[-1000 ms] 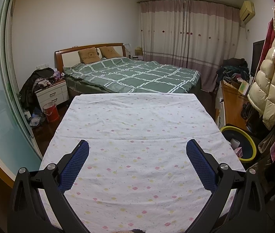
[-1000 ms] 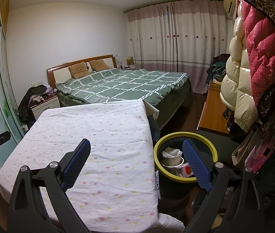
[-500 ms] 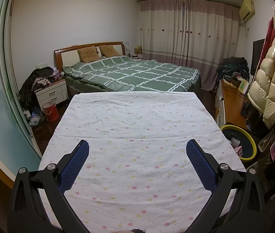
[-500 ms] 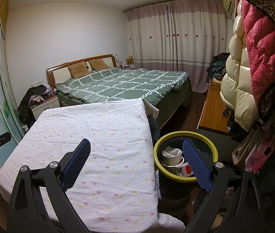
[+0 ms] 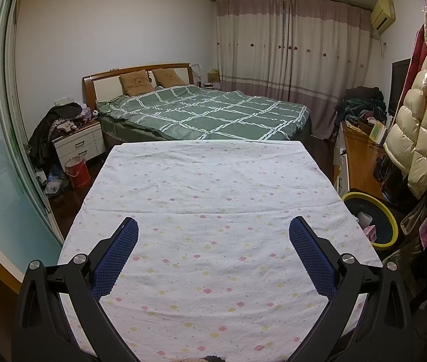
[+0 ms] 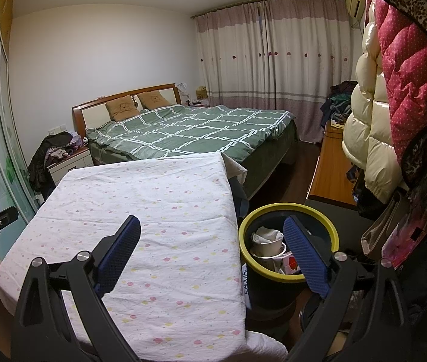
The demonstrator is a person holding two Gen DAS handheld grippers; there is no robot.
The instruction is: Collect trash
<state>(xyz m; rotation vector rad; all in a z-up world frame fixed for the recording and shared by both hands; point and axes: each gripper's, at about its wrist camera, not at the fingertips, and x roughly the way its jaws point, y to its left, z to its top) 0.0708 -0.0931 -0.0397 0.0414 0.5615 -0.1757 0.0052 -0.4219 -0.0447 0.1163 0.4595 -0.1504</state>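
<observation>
I hold my left gripper [image 5: 213,229] over the flowered table cloth [image 5: 210,187], fingers spread wide, gripping and touching nothing. My right gripper [image 6: 211,229] is just as wide apart and empty, straddling the cloth's right edge. The yellow-rimmed bin [image 6: 332,233] stands just right of the cloth, with a paper cup [image 6: 266,241] and wrappers inside.

The left claw [image 5: 213,226] hangs over a surface [image 5: 207,187] covered with a white cloth dotted in pink and yellow, its blue-padded fingers [image 5: 117,256] spread wide with nothing between them. Just off the surface's right edge stands a dark trash bin with a yellow rim [image 5: 389,214], paper scraps [image 5: 365,218] inside. Beyond lies a bed with a green checked quilt [image 5: 207,114].
</observation>
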